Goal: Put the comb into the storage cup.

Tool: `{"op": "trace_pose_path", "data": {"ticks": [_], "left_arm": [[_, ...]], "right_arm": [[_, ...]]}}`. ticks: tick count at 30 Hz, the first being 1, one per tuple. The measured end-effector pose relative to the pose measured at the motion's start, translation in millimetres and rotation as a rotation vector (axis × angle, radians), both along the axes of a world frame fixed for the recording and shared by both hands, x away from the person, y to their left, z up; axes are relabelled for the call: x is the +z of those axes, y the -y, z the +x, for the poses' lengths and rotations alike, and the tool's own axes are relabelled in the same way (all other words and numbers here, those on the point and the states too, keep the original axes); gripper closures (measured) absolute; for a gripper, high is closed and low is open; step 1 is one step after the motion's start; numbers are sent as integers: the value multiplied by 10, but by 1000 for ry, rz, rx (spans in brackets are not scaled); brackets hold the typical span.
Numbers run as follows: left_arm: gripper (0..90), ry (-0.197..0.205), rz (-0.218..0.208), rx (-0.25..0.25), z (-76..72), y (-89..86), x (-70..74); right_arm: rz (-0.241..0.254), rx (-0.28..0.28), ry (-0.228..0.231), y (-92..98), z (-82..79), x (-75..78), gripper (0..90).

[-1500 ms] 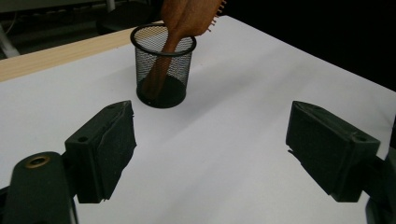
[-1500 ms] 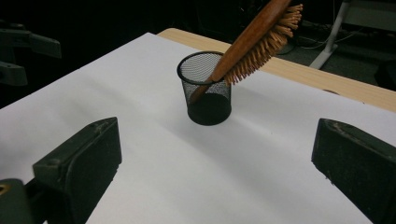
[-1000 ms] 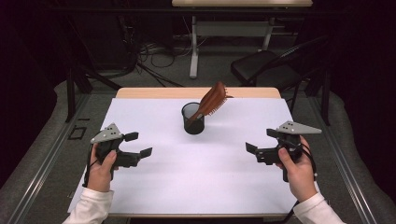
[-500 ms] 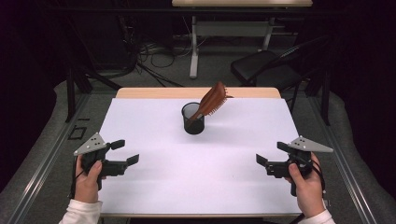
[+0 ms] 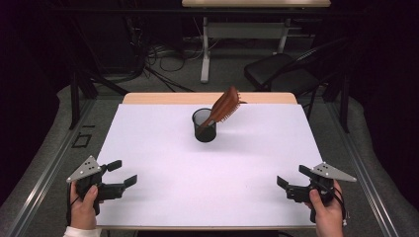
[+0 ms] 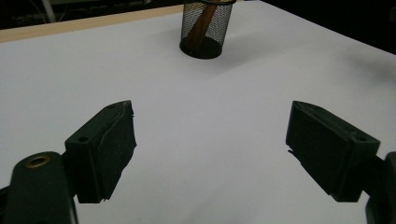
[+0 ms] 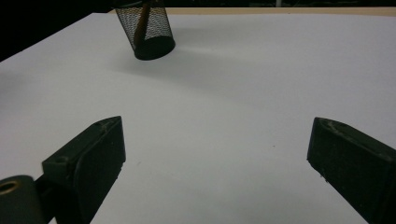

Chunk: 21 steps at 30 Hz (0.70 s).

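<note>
1. Your left tool [image 5: 120, 173] sits low at the near left corner of the white surface [image 5: 212, 168], jaws apart with nothing between them, pointing toward the middle.
2. Your right tool [image 5: 291, 180] sits at the near right corner, jaws likewise apart and bare, pointing inward.
3. The black mesh cup [image 5: 204, 125] stands upright toward the far edge of the surface, well apart from both tools.
4. The brown hairbrush [image 5: 225, 104] leans in the cup, handle down inside, bristled head up and tilted to the right.
5. A dark chair [image 5: 281, 74] stands on the floor beyond the surface.
</note>
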State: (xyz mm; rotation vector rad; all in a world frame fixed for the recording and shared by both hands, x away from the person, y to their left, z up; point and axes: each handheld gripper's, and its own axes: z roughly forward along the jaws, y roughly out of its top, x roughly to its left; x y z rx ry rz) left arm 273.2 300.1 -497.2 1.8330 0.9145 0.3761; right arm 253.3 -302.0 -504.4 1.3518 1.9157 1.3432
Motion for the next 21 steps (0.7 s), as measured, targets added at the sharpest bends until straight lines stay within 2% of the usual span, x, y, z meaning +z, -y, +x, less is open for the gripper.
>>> {"op": "trace_pose_path", "data": {"ticks": [2, 5, 8, 12, 18, 21], "left_arm": [[158, 8, -8, 9, -22, -31, -30], [158, 20, -18, 22, -49, -74, -63], [158, 30, -26, 27, -58, -103, -92], [158, 32, -23, 34, -60, -128, -132], [158, 27, -20, 51, -47, -168, -205], [158, 27, -17, 54, -39, -183, -242]], "right_arm": [[-13, -20, 1, 20, -32, -39, 43], [7, -30, 6, 47, -70, -109, 44], [3, -44, 6, 67, -99, -184, 44], [18, -56, 14, 93, -120, -244, 44], [0, -67, 34, 108, -140, -300, 44], [2, -66, 26, 108, -142, -346, 44]]}}
